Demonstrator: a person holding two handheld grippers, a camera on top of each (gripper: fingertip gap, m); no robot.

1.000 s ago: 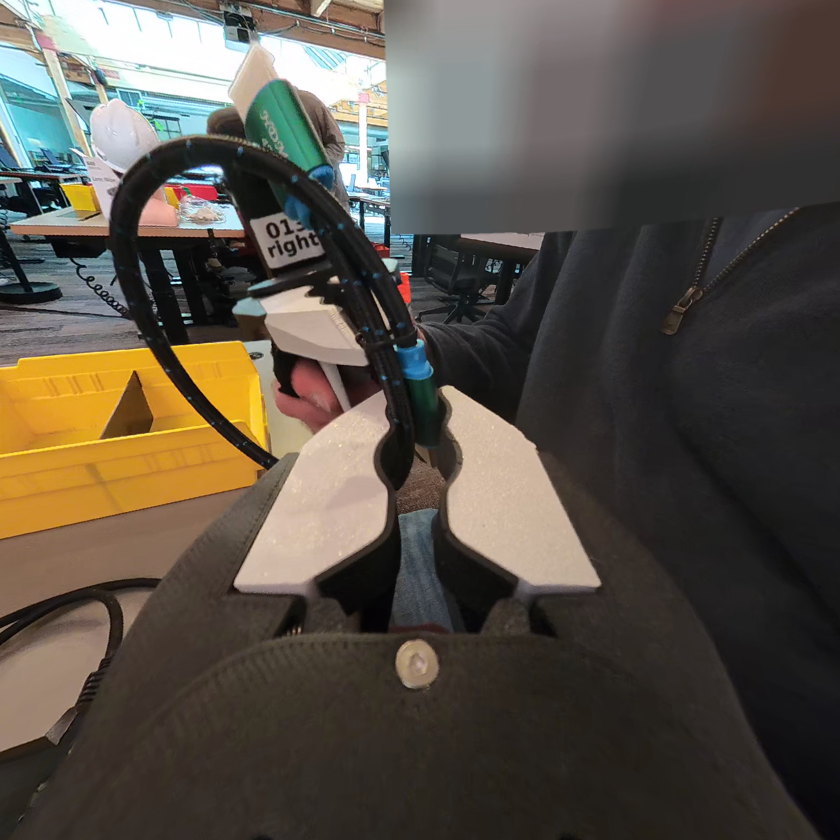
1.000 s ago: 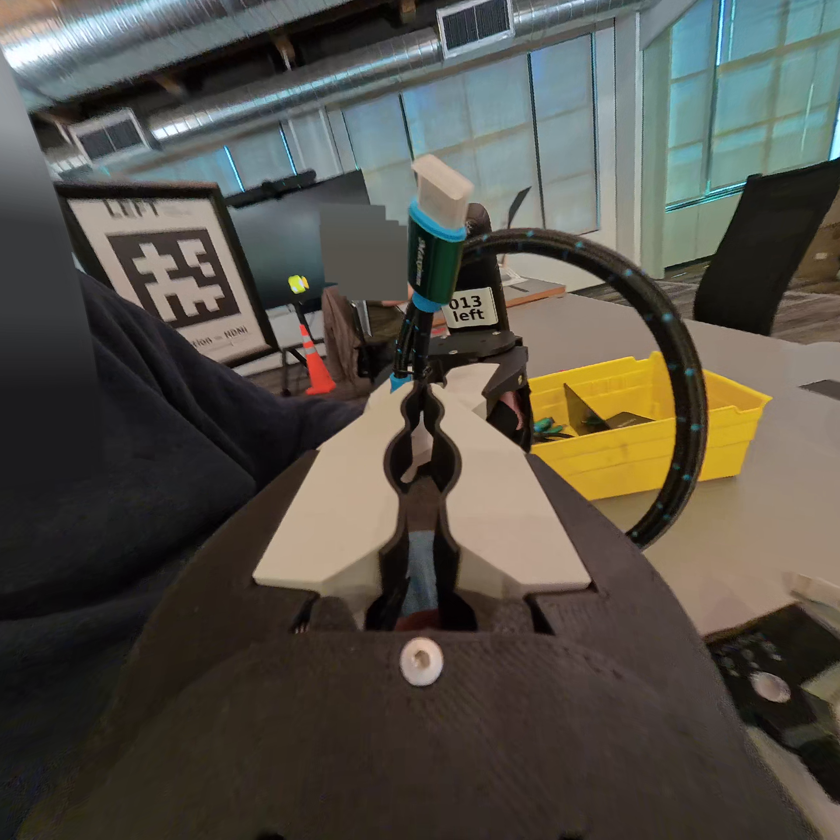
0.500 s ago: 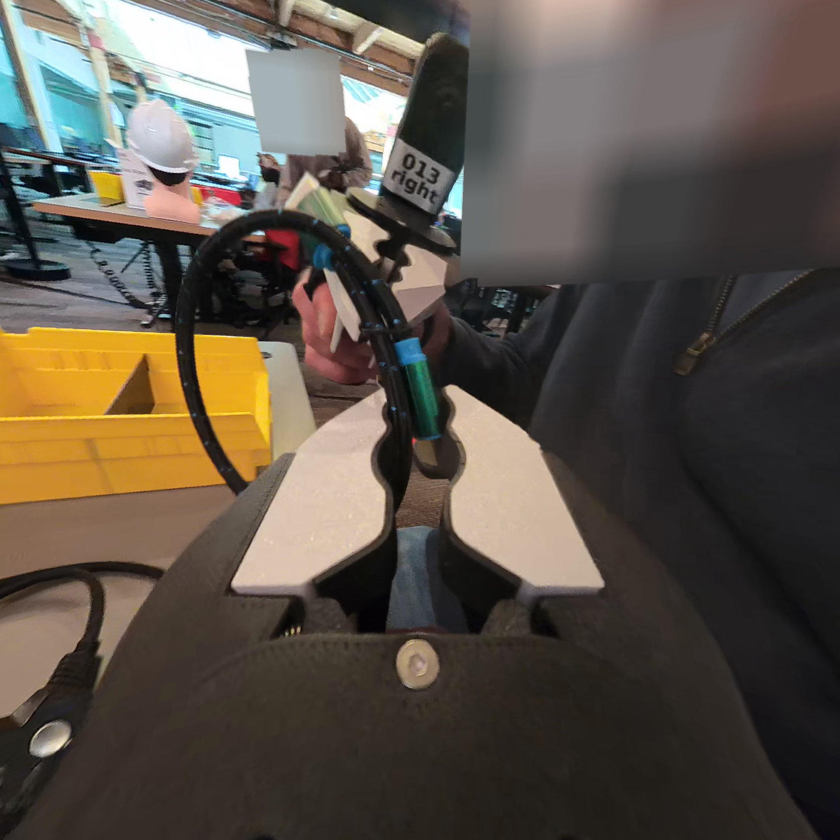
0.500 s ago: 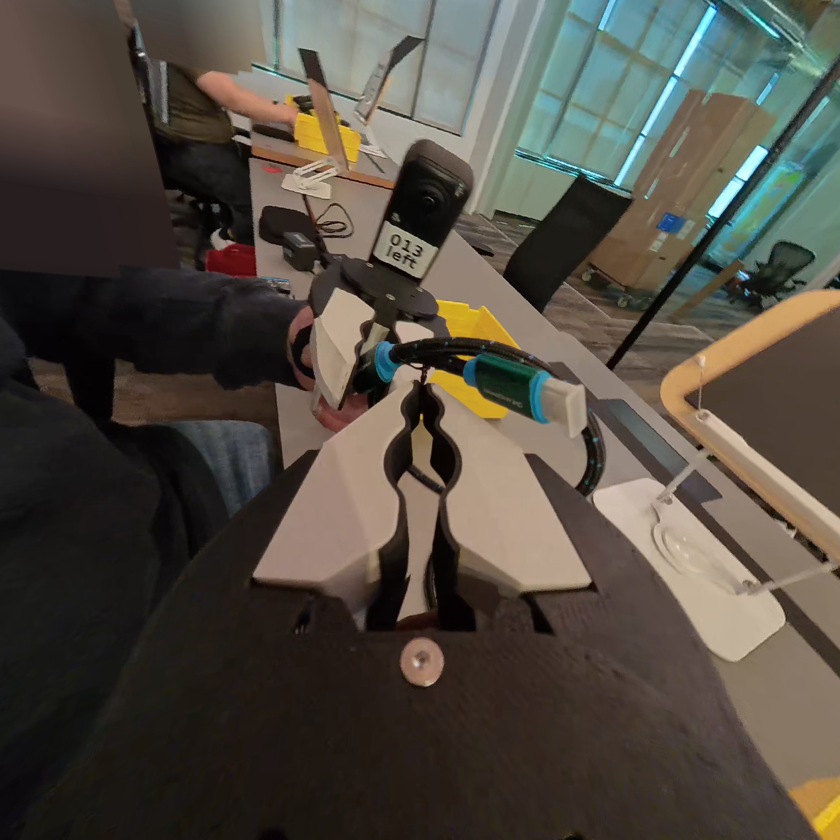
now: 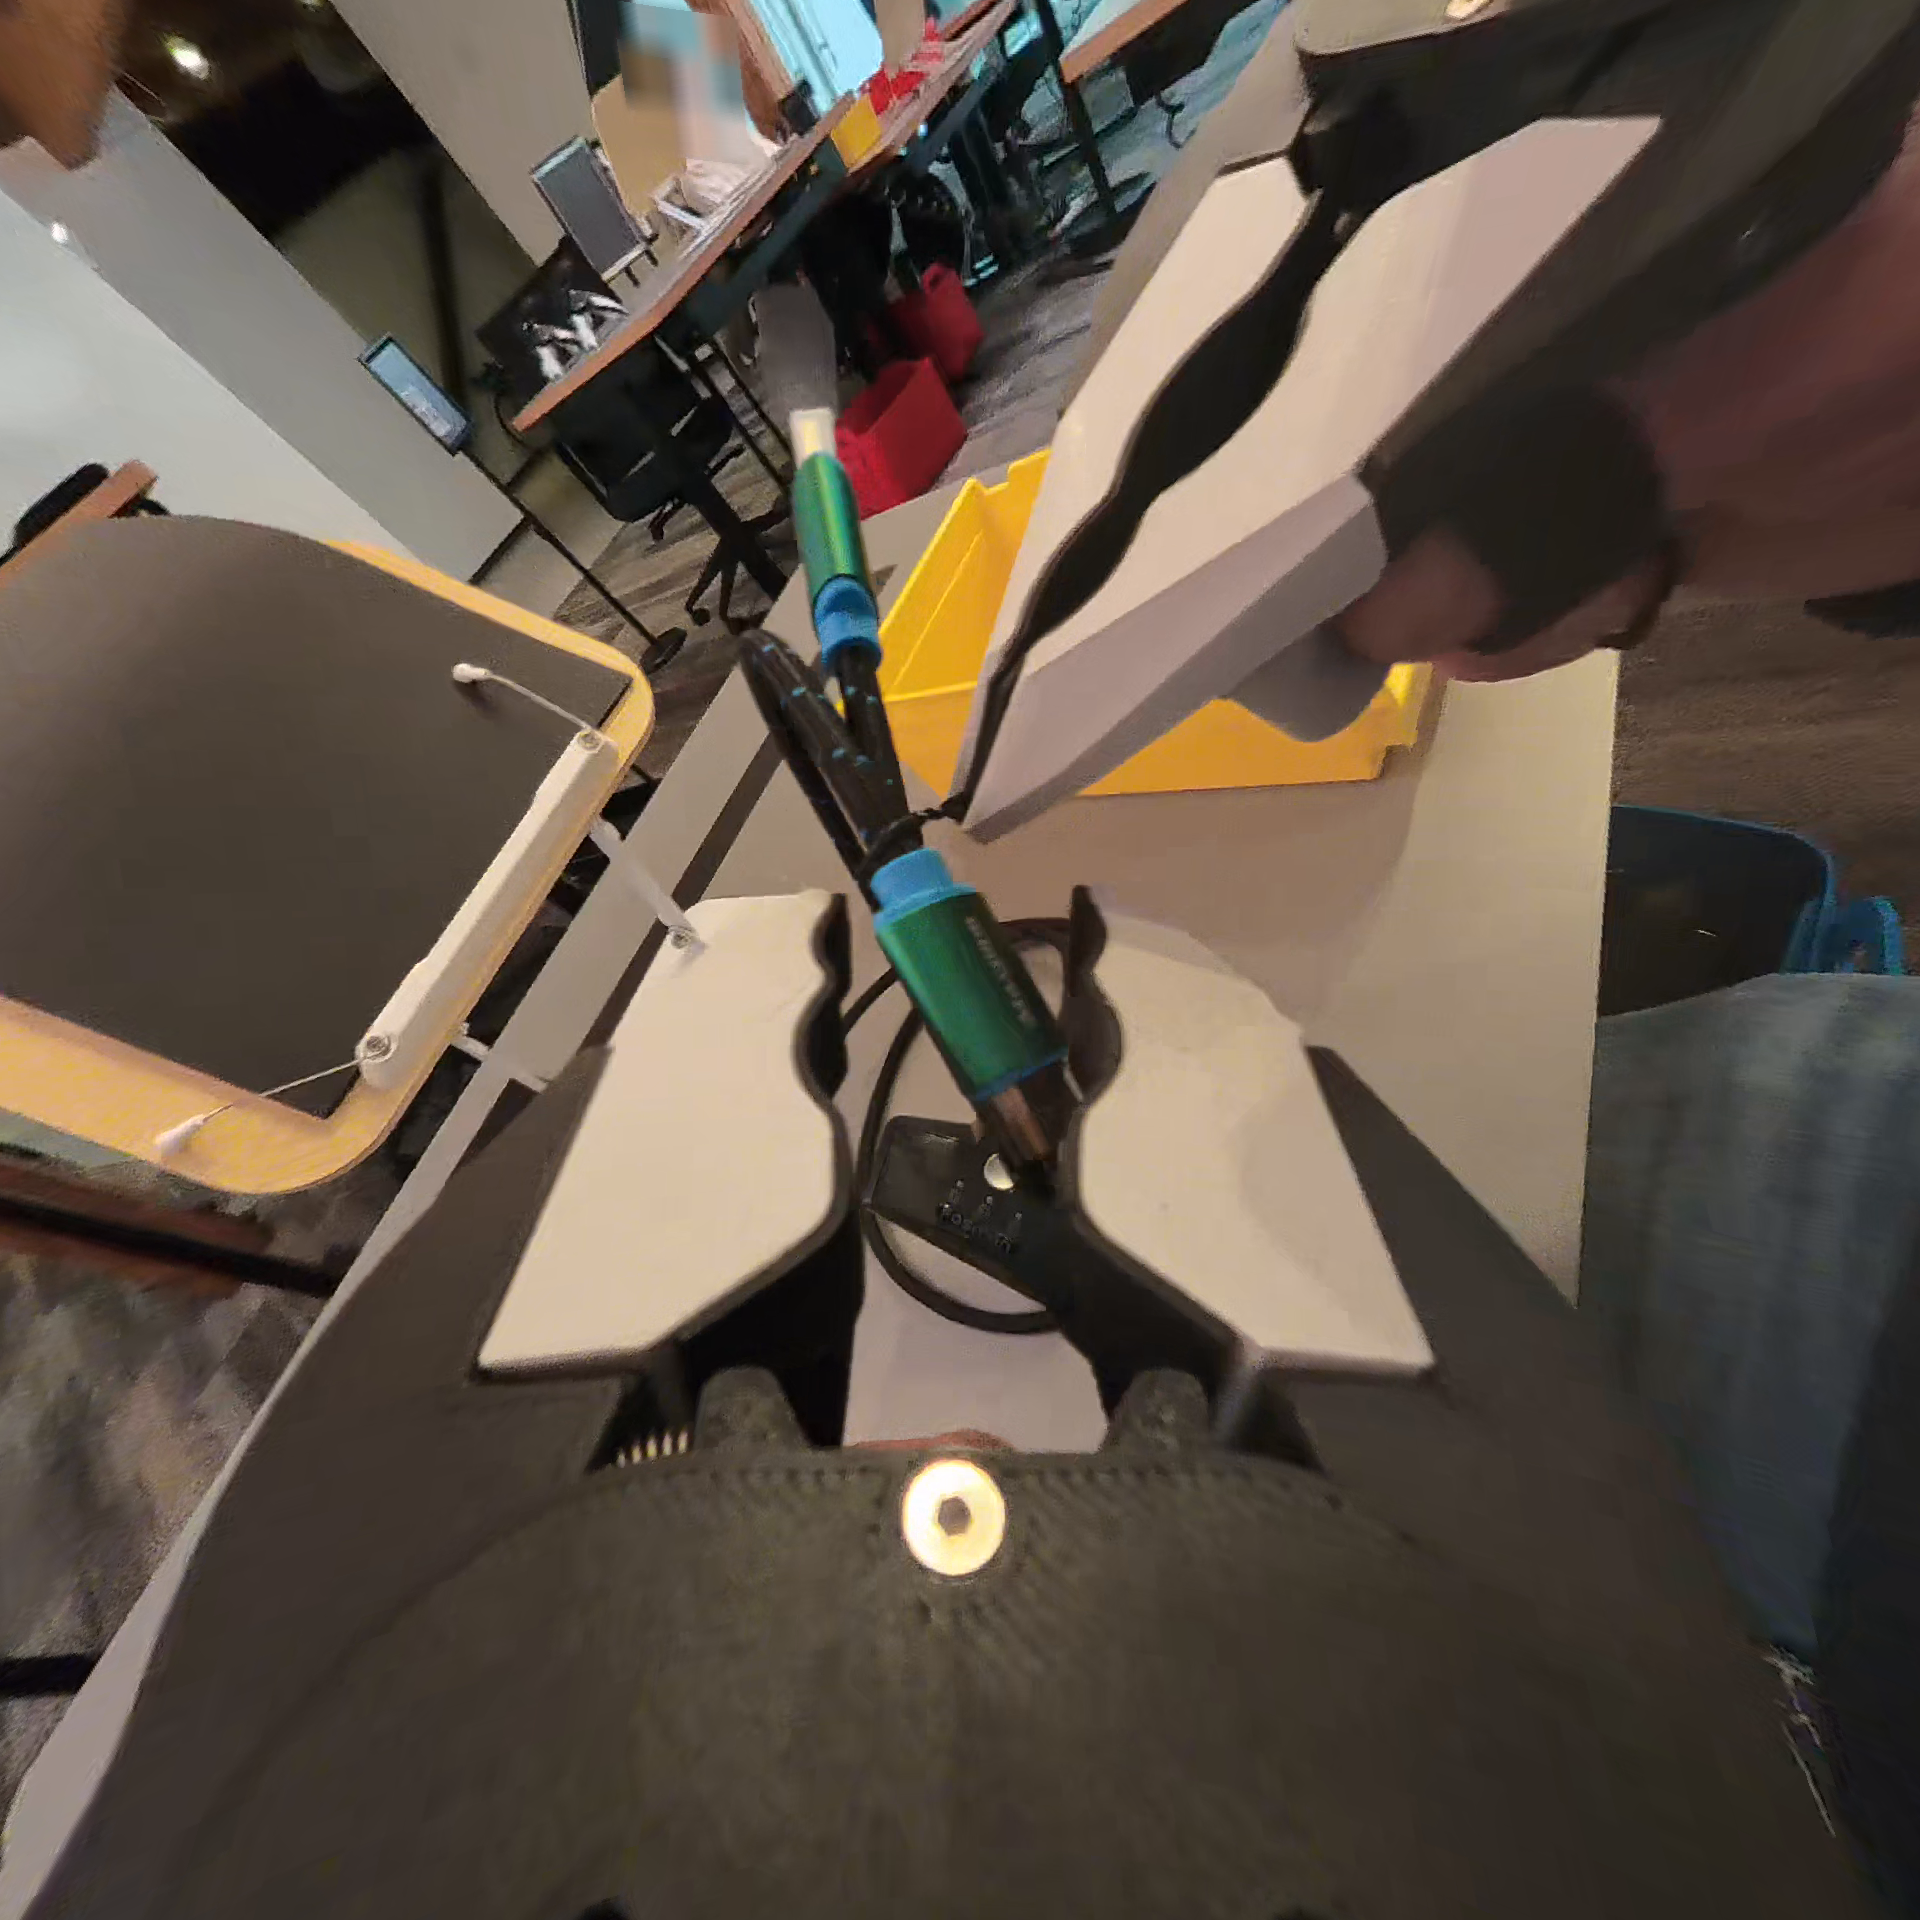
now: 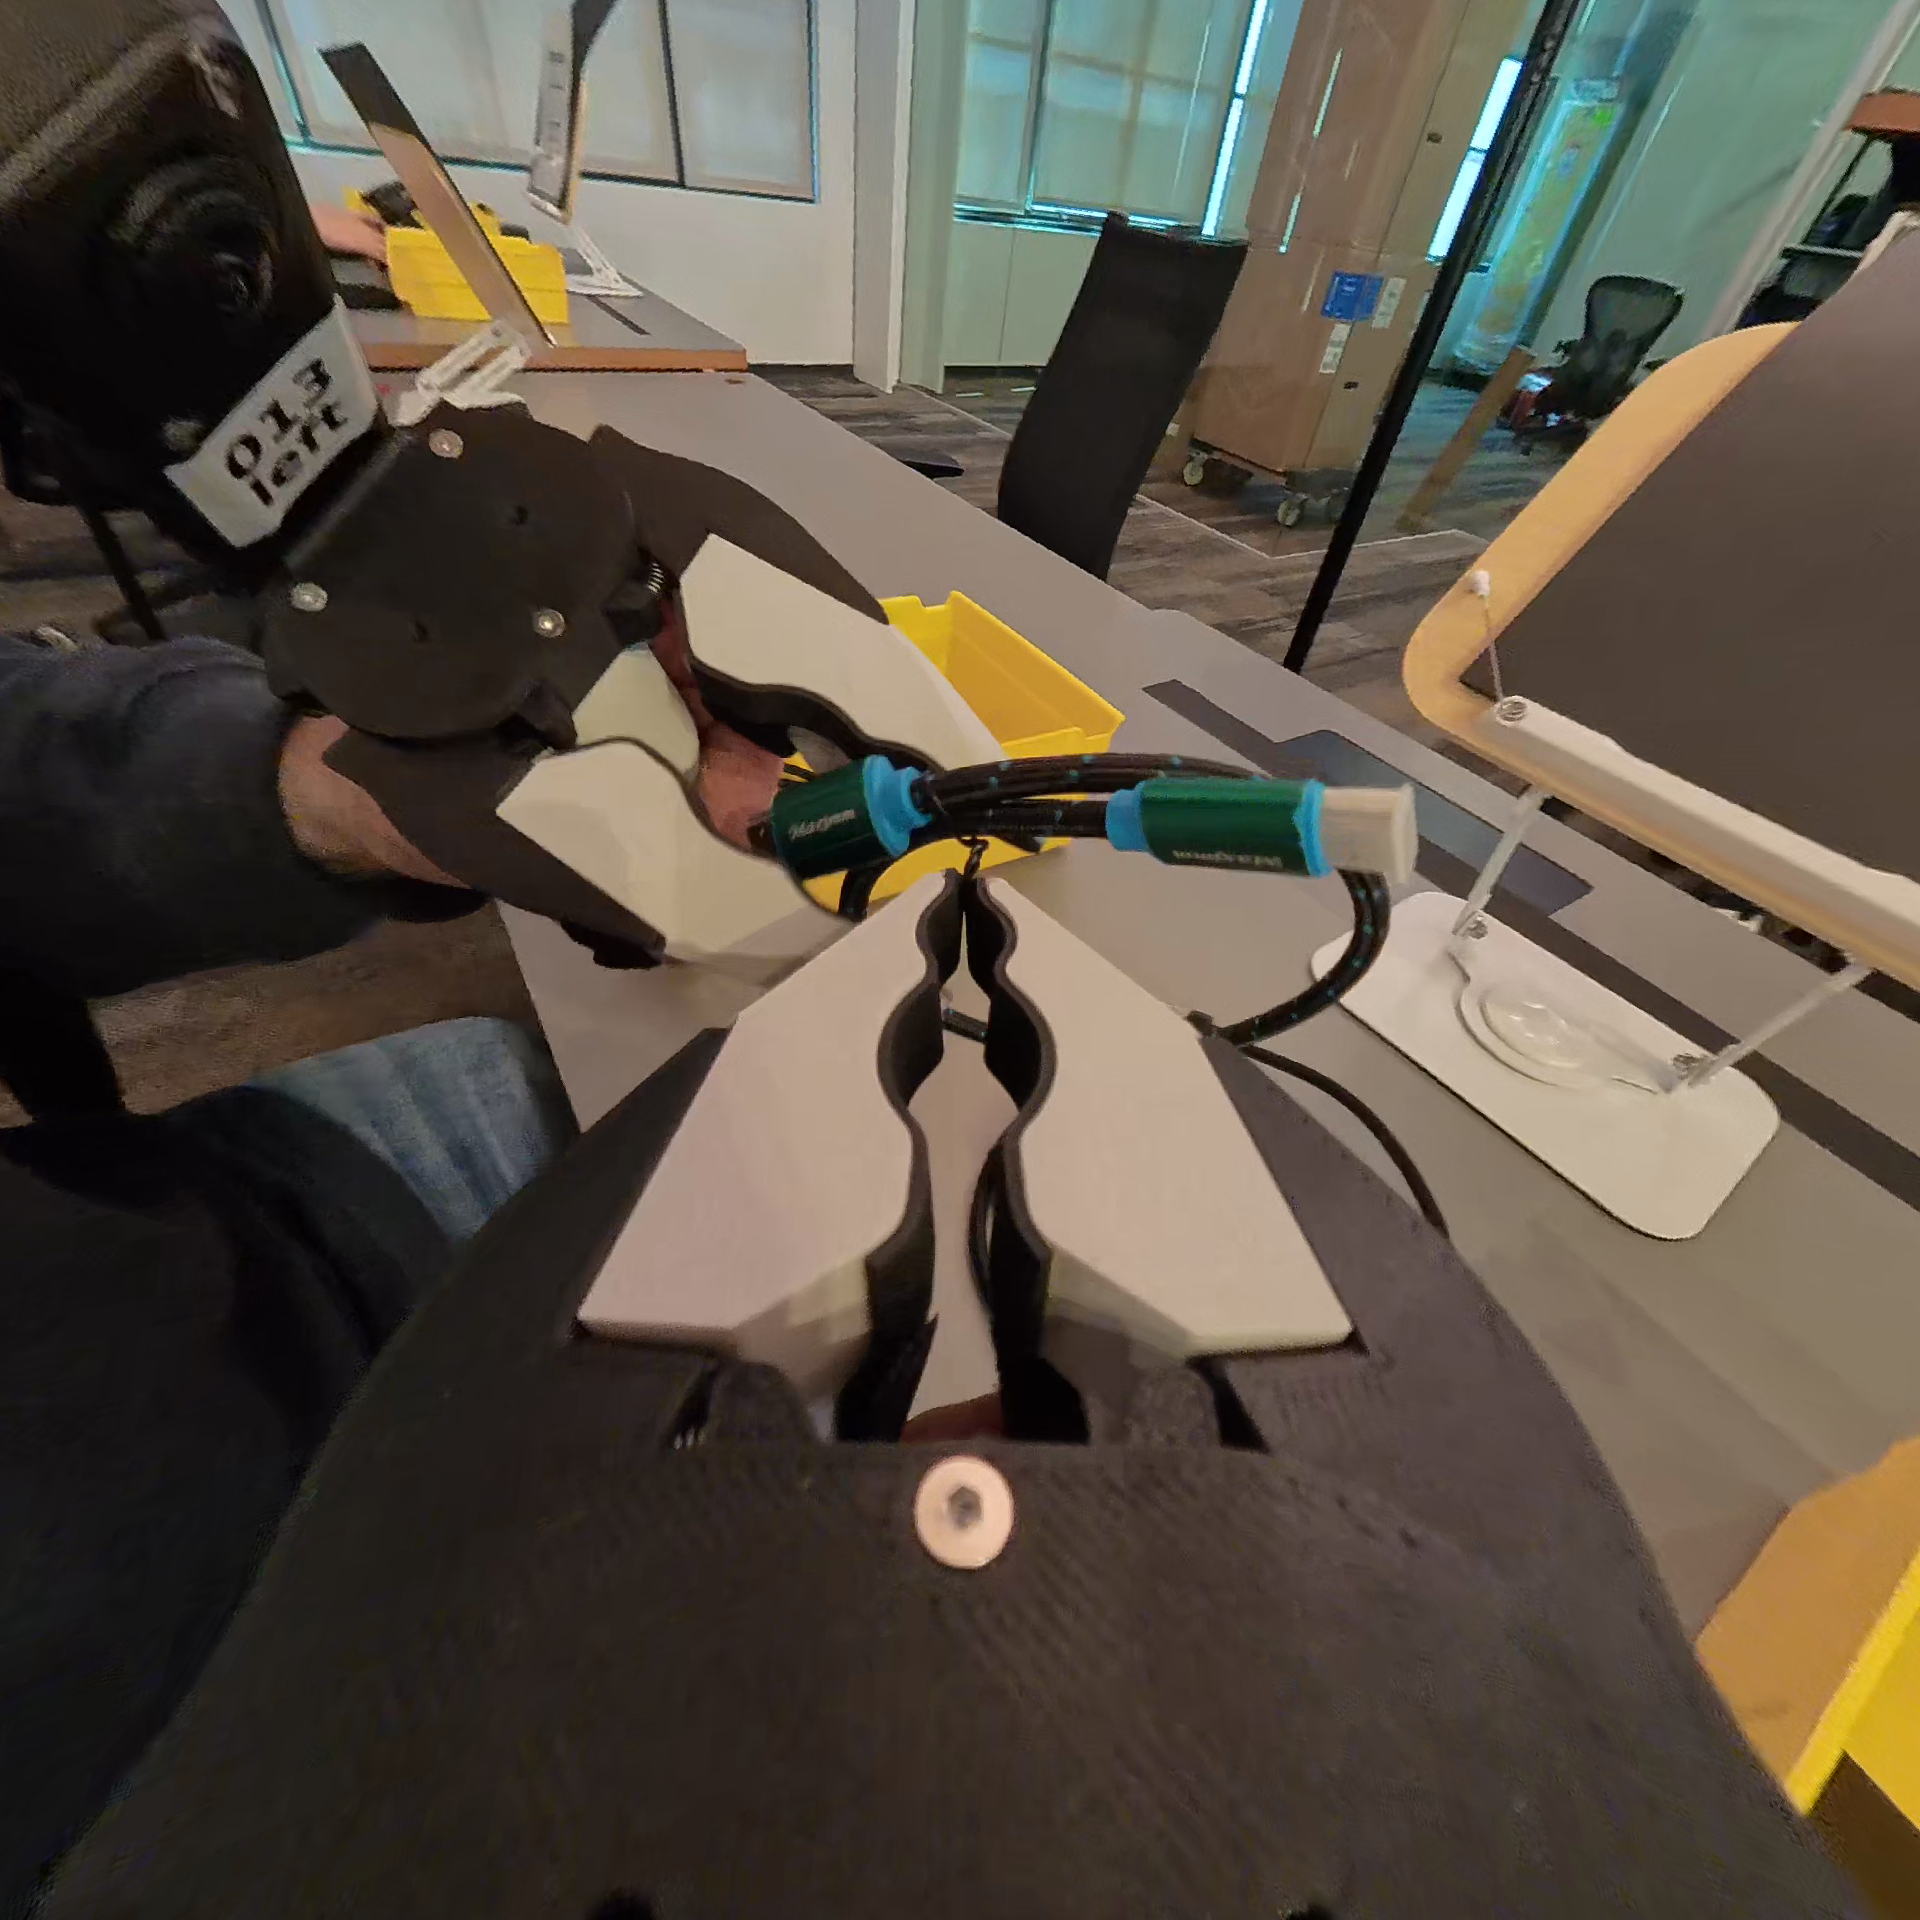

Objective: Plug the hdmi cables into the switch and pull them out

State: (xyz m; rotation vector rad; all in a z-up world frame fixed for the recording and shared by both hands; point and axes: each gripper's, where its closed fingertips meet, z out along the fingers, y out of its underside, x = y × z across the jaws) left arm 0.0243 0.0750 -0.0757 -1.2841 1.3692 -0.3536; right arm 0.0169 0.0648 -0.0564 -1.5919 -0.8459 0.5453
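— What's each gripper doing?
— The left gripper (image 5: 951, 1023) is spread wide around one green plug (image 5: 966, 997), with the switch (image 5: 971, 1195) just below. The right gripper (image 6: 964, 899) pinches a thin tie on the cable (image 6: 1039, 790).
— And beyond?
— A yellow bin (image 5: 935, 665).
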